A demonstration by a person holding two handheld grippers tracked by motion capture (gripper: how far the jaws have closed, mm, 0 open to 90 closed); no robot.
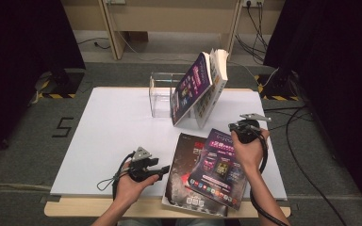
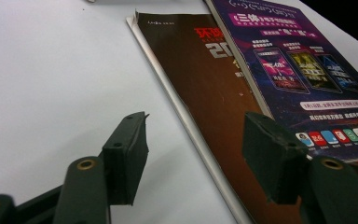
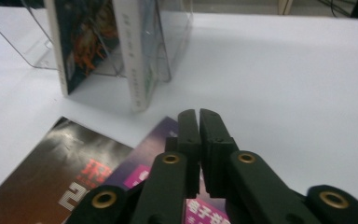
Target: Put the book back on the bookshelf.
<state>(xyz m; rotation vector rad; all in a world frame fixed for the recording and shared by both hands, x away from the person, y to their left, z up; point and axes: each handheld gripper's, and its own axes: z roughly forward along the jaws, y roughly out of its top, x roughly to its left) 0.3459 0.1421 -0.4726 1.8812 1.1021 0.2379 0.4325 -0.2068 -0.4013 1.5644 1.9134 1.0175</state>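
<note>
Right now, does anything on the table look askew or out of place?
Yes. The two books in the clear holder lean to the right instead of standing upright. The purple magazine lies crooked on the dark magazine, whose near edge overhangs the table.

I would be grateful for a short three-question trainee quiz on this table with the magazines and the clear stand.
1. True or false: the right gripper has its fingers closed together above the purple magazine.
2. Which lies underneath on the white board? A) the dark magazine B) the purple magazine.
3. Fill in: the two upright books lean against the clear ____.

Key:
1. True; nothing shows between the fingers.
2. A; the purple one overlaps its right part.
3. Stand. The left gripper is open beside the dark magazine's edge.
</note>
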